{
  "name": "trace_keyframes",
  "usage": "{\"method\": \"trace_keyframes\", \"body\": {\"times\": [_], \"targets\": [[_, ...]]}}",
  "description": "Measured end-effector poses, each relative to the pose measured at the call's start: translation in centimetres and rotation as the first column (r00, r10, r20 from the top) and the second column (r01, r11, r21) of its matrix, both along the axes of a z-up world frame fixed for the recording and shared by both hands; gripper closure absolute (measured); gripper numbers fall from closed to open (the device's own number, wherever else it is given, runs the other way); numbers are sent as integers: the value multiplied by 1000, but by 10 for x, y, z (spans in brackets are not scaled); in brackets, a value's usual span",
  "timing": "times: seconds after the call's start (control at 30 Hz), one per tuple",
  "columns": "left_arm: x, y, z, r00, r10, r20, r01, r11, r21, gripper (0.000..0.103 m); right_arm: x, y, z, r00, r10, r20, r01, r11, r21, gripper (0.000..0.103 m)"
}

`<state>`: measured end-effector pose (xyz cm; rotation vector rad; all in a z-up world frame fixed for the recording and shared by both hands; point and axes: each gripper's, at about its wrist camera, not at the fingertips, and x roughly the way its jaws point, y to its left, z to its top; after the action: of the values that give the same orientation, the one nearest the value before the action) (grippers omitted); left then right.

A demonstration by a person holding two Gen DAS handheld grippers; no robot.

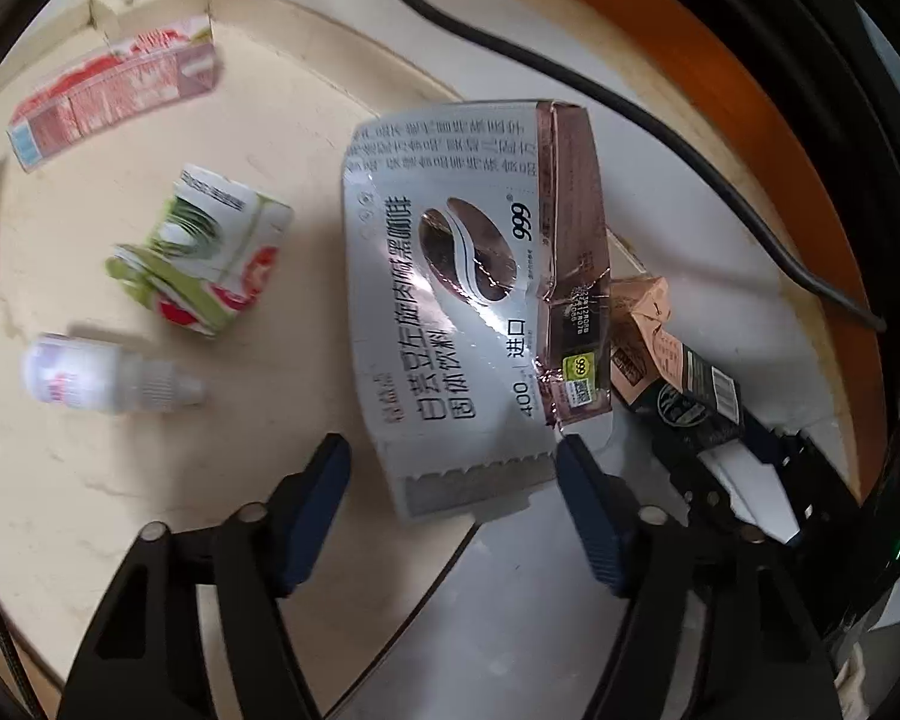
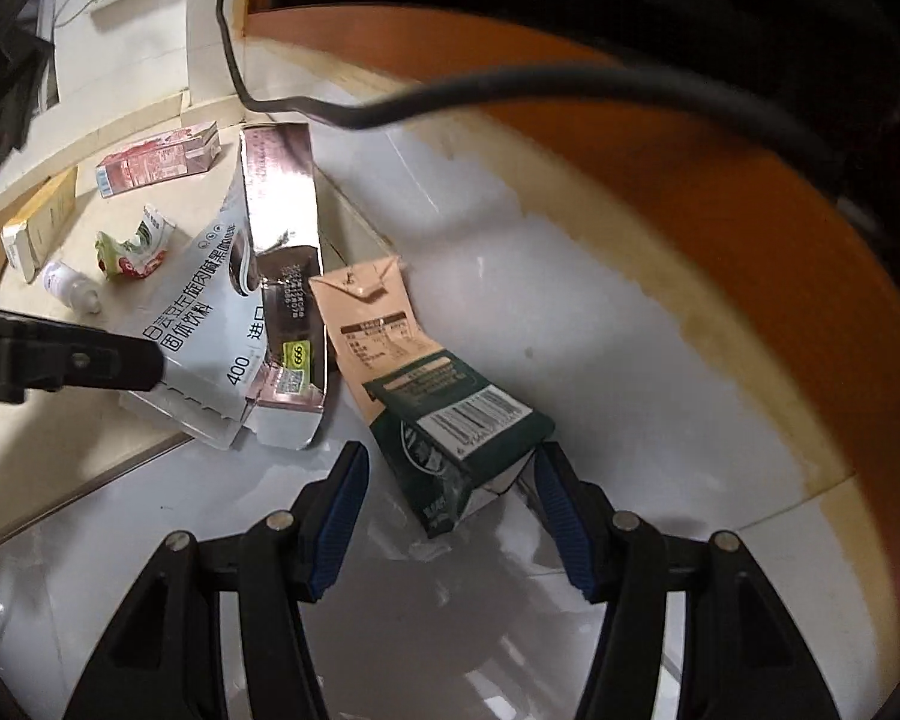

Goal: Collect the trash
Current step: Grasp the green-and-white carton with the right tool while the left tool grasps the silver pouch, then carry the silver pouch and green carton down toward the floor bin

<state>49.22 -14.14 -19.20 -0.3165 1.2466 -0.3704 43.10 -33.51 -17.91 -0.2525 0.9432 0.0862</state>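
Observation:
A flattened silver box (image 1: pixel 450 300) with black print and a rose-foil side lies on the floor. Its near end sits between the fingers of my left gripper (image 1: pixel 450 462); the right pad is at the box's edge, while the left pad stands clear of it, so the gripper is open. A crushed tan and dark green carton (image 2: pixel 444 396) lies beside the silver box (image 2: pixel 252 324). My right gripper (image 2: pixel 450 468) is open around the carton's near end, with a gap on the left side. The left gripper's finger (image 2: pixel 90 360) shows at the left edge of the right wrist view.
On the beige floor lie a pink carton (image 1: pixel 120 84), a crumpled green and white carton (image 1: pixel 204 252) and a small white bottle (image 1: pixel 108 375). A pale yellow box (image 2: pixel 36 228) lies by the wall. A black cable (image 2: pixel 510 90) hangs across, in front of an orange curved edge (image 2: pixel 750 180).

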Motion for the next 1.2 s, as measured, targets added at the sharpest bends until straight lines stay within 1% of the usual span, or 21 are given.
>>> {"method": "trace_keyframes", "body": {"times": [0.03,0.07,0.1,0.13,0.17,0.2,0.23,0.27,0.3,0.33,0.37,0.43,0.53,0.6,0.63,0.77,0.83,0.87,0.97,1.07,1.2], "targets": [[1,-2,0,1000,6,5,-6,1000,-4,42,-1,-1,-1,1000,3,3,-3,1000,-2,47],[2,-4,-2,1000,5,-1,-5,1000,-13,49,-2,-2,-2,1000,4,8,-4,1000,-3,48],[3,-5,-2,1000,13,1,-13,1000,-9,51,-3,-3,-2,1000,2,12,-2,1000,-4,50],[3,-6,-3,1000,24,5,-24,1000,7,58,-4,-4,-2,1000,-4,18,4,1000,-5,55],[5,-7,-1,999,33,9,-33,999,24,67,-4,-6,-2,1000,-10,25,10,1000,6,56],[4,-6,-2,999,45,13,-45,998,39,71,-5,-10,0,1000,-15,26,15,1000,26,60],[3,-2,-3,998,57,12,-58,998,22,74,-6,-14,2,999,-25,27,23,998,52,67],[2,4,-3,997,80,4,-80,997,-10,80,-8,-19,4,999,-28,23,27,997,78,69],[2,11,-3,995,100,2,-100,994,-38,82,-10,-22,5,999,-30,20,28,995,97,71],[-1,15,-1,993,117,4,-116,991,-65,86,-13,-23,7,999,-29,26,27,995,96,71],[-4,17,3,992,122,15,-121,990,-66,87,-16,-23,8,999,-26,29,23,996,91,71],[-7,16,9,992,117,57,-115,993,-36,89,-25,-19,11,999,-4,35,1,997,83,71],[-18,11,22,991,97,97,-98,995,6,91,-36,-13,14,1000,15,27,-17,996,92,72],[-25,10,28,991,82,107,-88,995,50,91,-43,-11,19,1000,19,16,-21,991,131,72],[-28,9,30,991,78,108,-85,995,57,91,-48,-12,21,1000,14,10,-15,988,151,73],[-46,17,41,988,90,125,-97,994,56,95,-64,-17,23,1000,-7,-10,9,973,230,73],[-58,25,49,984,97,149,-107,992,67,97,-77,-16,27,1000,-20,2,19,972,235,73],[-62,38,55,982,100,159,-112,991,69,98,-81,-17,30,1000,-24,9,21,971,237,73],[-81,46,68,977,97,192,-113,991,75,102,-94,-13,39,999,-38,29,29,968,250,73],[-100,57,85,972,91,217,-109,991,73,102,-110,-5,50,998,-50,47,37,968,248,73],[-124,70,98,969,85,233,-103,992,67,102,-134,10,62,996,-55,65,38,970,240,73]]}}
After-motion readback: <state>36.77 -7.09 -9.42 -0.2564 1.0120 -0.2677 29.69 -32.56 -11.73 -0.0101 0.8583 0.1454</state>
